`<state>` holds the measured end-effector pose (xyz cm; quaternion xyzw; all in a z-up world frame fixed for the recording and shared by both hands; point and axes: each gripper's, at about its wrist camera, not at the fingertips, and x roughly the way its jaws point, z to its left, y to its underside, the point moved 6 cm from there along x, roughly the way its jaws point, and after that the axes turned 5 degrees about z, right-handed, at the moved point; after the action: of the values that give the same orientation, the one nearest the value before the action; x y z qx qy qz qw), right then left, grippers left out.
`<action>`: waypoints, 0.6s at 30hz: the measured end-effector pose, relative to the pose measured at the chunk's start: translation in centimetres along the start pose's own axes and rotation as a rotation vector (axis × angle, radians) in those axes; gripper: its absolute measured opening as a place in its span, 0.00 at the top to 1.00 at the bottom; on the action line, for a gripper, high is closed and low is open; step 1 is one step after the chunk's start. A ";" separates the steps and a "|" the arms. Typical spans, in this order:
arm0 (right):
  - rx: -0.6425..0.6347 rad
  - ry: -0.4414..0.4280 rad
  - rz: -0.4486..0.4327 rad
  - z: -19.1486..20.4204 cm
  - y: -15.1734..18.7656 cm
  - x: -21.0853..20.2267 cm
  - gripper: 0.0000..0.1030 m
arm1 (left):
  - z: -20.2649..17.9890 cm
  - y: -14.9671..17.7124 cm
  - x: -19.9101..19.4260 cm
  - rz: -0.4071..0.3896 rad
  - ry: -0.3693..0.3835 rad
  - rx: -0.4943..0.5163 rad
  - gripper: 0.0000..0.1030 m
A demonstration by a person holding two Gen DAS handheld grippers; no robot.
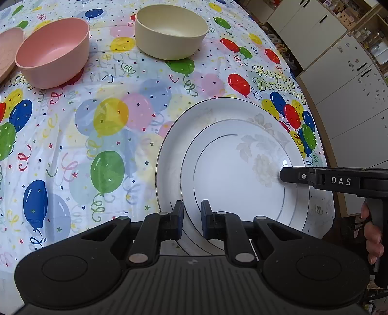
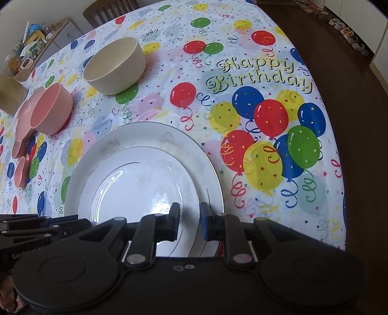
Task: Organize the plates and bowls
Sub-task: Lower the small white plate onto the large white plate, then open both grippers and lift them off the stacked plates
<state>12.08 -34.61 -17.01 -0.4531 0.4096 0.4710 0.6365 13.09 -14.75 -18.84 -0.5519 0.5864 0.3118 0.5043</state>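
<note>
A kitchen-like room around a party-dressed table.

A balloon-printed "Happy Birthday" tablecloth point(image 2: 262, 80) covers the table. White cupboards point(image 1: 339, 80) with dark handles line one side above a dark brown floor point(image 2: 351, 80). A wooden chair point(image 2: 109, 9) and a cluttered shelf unit point(image 2: 36, 46) stand beyond the far edge.

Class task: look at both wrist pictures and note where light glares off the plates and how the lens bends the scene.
Left wrist view: a small bright glint sits on the smaller plate near the right gripper; the table edge bows strongly. Right wrist view: broad white glare covers the smaller plate's centre, with curved streaks on its left; the tablecloth curves away, and dark corners frame the picture.
</note>
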 end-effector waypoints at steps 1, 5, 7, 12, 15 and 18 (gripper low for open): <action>0.000 0.001 0.000 0.0 0.0 0.0 0.84 | 0.0 0.0 0.0 -0.001 -0.001 0.003 0.86; -0.012 0.006 -0.004 -0.1 0.1 -0.2 0.83 | 0.0 0.0 -0.1 -0.003 -0.003 0.002 0.86; -0.014 0.008 -0.004 -0.1 0.2 -0.4 0.83 | 0.0 0.1 -0.4 -0.009 -0.008 0.010 0.86; -0.031 0.018 -0.024 0.1 0.5 -1.4 0.75 | 0.1 0.4 -1.7 -0.042 -0.003 0.006 0.86; -0.053 0.012 -0.053 0.8 0.4 -2.5 0.71 | 0.0 0.6 -2.9 -0.079 -0.007 0.009 0.86; -0.088 0.000 -0.084 1.9 0.4 -3.7 0.70 | -0.1 0.5 -4.4 -0.129 -0.005 0.013 0.86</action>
<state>11.02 -33.54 -13.10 -0.4975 0.3688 0.4615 0.6352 12.01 -13.29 -14.75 -0.5846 0.5503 0.2763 0.5283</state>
